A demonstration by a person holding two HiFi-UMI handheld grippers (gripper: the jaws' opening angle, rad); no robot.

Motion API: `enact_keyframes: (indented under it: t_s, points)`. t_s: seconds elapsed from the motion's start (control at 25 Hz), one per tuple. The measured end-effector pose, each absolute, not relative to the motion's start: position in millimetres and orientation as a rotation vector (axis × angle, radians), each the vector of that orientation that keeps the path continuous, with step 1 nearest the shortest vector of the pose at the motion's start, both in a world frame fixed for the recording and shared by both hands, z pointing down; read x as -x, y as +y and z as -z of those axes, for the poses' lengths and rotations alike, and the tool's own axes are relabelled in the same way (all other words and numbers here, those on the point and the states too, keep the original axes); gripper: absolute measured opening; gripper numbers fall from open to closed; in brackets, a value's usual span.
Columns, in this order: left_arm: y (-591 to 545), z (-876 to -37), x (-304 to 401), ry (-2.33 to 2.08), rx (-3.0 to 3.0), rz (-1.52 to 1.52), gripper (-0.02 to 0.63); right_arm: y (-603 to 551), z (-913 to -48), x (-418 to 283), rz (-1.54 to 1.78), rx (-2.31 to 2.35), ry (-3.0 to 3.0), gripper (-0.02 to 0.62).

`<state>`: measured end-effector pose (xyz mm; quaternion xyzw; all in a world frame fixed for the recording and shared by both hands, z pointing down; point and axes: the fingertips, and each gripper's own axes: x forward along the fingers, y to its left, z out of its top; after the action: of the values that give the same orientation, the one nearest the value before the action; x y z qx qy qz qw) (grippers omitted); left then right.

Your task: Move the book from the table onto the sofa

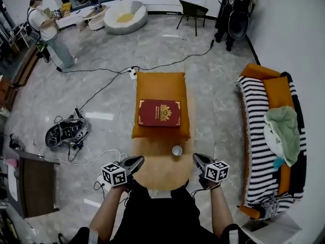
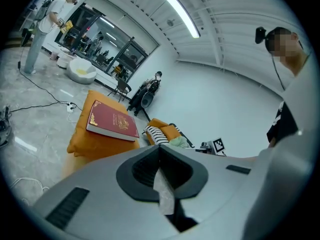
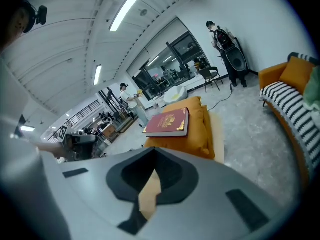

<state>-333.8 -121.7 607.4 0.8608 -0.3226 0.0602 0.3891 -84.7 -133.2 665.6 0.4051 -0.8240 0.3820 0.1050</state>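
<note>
Book (image 1: pixel 159 113) flat on orange cushion (image 1: pixel 160 85) atop bench (image 1: pixel 162 173), well apart from sofa (image 1: pixel 256 117). Left claw (image 1: pixel 136 161) and right claw (image 1: pixel 199 159) pressed together, empty. Best spread both, then pinch opposite book edges level.

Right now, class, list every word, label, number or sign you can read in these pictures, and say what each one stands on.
No text can be read in any view.
Red book: a gold crest and gold corner ornaments on the cover; any lettering there is too small to read.
Marker cubes: black-and-white square patterns only, no letters or digits.
</note>
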Motion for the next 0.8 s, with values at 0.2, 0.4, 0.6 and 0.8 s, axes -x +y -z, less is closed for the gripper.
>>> enact_keyframes:
  t_s: [0.2,0.4,0.6,0.8]
  points:
    - [-144.0,-610.7,369.9,-0.774,-2.176,-0.134,0.011,-151.0,-667.2,108.8,-1.168,-1.335,-2.377,0.006]
    - [-176.9,-624.3,415.1,-0.763,-2.150,-0.145,0.011,-164.2,-670.0,151.5,-1.202,-1.395,-2.357,0.006]
    - [-208.1,-639.2,422.3,-0.789,-2.152,-0.139,0.011,-176.9,-686.6,169.9,-1.234,-1.349,-2.335,0.006]
    - [-225.1,-668.4,415.3,-0.801,-2.103,-0.110,0.011,-207.3,-711.8,164.1,-1.201,-1.323,-2.286,0.006]
